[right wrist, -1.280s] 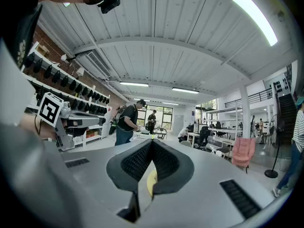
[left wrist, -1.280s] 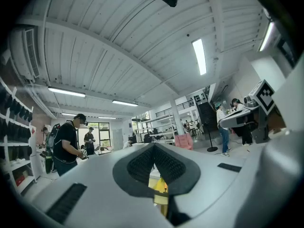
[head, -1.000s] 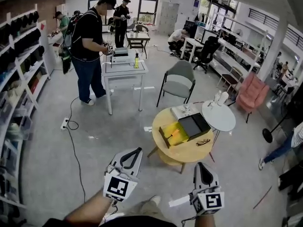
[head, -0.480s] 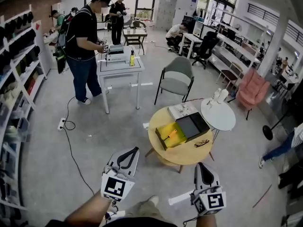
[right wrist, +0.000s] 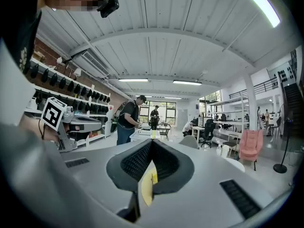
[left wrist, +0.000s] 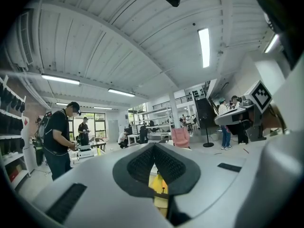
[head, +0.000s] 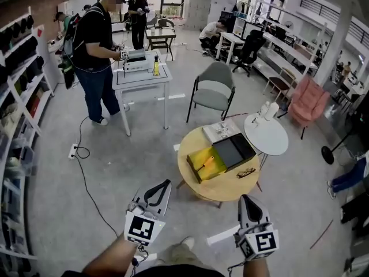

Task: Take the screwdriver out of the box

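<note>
Frankly, the screwdriver [head: 208, 161] is too small for us to read well. In the head view we see only a short orange streak inside the yellow box [head: 218, 165]. That box lies open on the round wooden table [head: 222, 190] right of the frame's centre, with its black lid [head: 233, 152] just beside it to the upper right. The streak's long axis runs slantwise, from lower left to upper right; which end is the tip we cannot tell. In both gripper views the box is little more than a yellow sliver behind the jaws, and the tool itself is hidden. Our left gripper [head: 168, 183] and right gripper [head: 247, 198] hang at the bottom of the head view, well apart from the table, and our arms are cut off by the lower edge. Both have their jaws pressed together tip to tip, with nothing between them
</note>
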